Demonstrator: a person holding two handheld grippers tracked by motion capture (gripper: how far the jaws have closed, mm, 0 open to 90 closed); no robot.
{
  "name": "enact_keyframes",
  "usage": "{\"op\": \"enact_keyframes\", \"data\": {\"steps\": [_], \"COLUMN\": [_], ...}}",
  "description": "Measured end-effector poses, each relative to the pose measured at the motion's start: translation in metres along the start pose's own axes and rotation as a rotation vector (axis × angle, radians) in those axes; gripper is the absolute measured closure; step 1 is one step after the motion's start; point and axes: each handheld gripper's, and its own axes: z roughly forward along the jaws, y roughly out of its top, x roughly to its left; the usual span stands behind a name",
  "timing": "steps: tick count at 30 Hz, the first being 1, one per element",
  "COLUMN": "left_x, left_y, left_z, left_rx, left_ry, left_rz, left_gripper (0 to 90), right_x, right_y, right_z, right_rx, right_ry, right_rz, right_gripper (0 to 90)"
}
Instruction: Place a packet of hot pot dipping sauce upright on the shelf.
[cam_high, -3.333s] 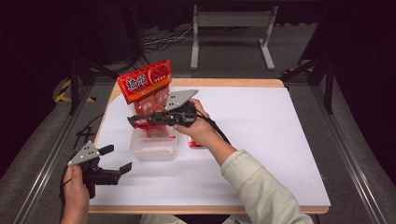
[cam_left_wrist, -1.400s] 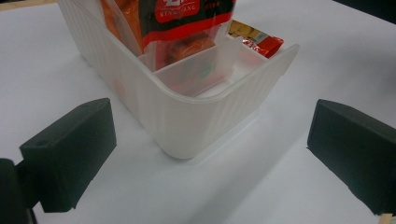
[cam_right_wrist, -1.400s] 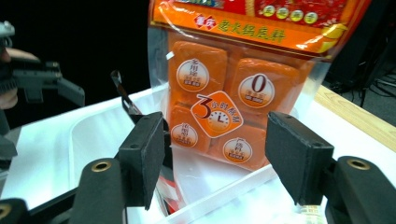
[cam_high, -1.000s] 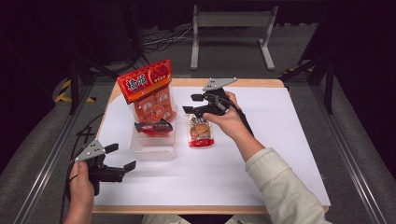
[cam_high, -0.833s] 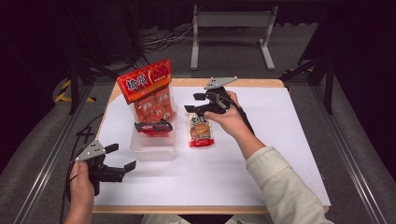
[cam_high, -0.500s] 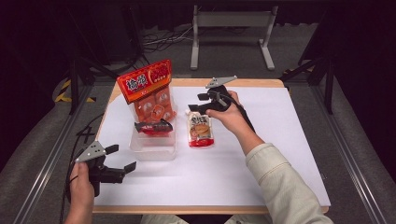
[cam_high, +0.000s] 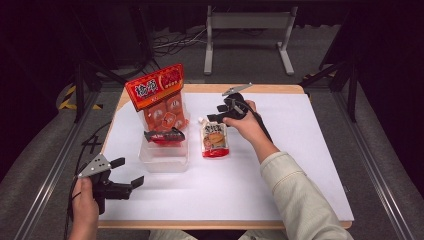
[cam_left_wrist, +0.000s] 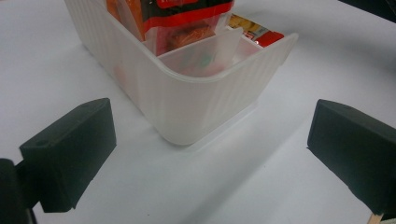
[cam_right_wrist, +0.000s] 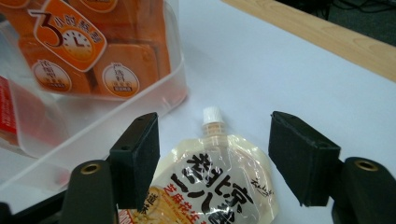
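I have the right gripper (cam_high: 218, 113) jaws apart, just been opening, straddling the spout pouch (cam_high: 214, 139) to grab it | pouch flat just right of clear bin (cam_high: 165, 155) | left gripper (cam_high: 126, 173) agape, parked near bin's front.

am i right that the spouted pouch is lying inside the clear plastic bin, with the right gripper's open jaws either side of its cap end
Not quite. The spouted pouch lies flat on the white table, beside the clear plastic bin and outside it, as the high view shows. The rest holds: the right gripper has its jaws open on either side of the pouch's cap end, not pressing it.
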Motion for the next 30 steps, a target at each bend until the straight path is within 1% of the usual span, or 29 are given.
{"op": "enact_keyframes", "data": {"steps": [3,5,7,8,9,11,12,13,17,22,28,30], "left_x": [0.000,-0.001,-0.001,-0.001,-0.001,-0.001,-0.001,-0.001,-0.001,-0.001,-0.001,-0.001], "left_y": [0.000,0.000,0.000,0.000,0.000,-0.001,-0.001,-0.001,-0.001,-0.001,-0.001,-0.001], "left_z": [0.001,0.001,0.002,0.002,0.002,0.002,0.002,0.002,0.002,0.002,0.002,0.002], "left_rx": [0.001,0.005,0.006,0.004,0.004,0.004,0.006,0.006,0.004,0.002,0.004,0.007], "left_ry": [0.002,-0.001,0.000,-0.001,-0.002,-0.002,-0.003,-0.003,-0.006,-0.004,-0.009,-0.009], "left_rz": [0.002,-0.004,-0.001,-0.003,-0.003,-0.003,-0.003,-0.004,0.002,-0.001,0.005,0.004], "left_gripper": [2.0,2.0,1.9,1.9,2.0,1.9,1.9,1.9,1.9,1.9,1.9,1.9], "right_x": [-0.002,-0.003,-0.005,-0.005,-0.005,-0.005,-0.005,-0.005,-0.006,-0.007,-0.009,-0.009], "right_y": [-0.002,-0.004,-0.007,-0.008,-0.010,-0.011,-0.012,-0.013,-0.016,-0.019,-0.021,-0.022], "right_z": [0.003,0.007,0.010,0.012,0.015,0.016,0.017,0.019,0.024,0.030,0.034,0.036], "right_rx": [0.016,0.038,0.057,0.065,0.083,0.090,0.094,0.101,0.117,0.140,0.146,0.156], "right_ry": [-0.003,-0.004,-0.006,-0.009,-0.007,-0.008,-0.012,-0.012,-0.026,-0.041,-0.054,-0.056], "right_rz": [0.000,0.006,0.013,0.013,0.021,0.025,0.023,0.038,0.039,0.032,0.019,0.019], "right_gripper": [35.3,35.6,36.0,37.4,41.9,41.9,41.5,38.2,36.4,35.6,32.8,32.2]}}
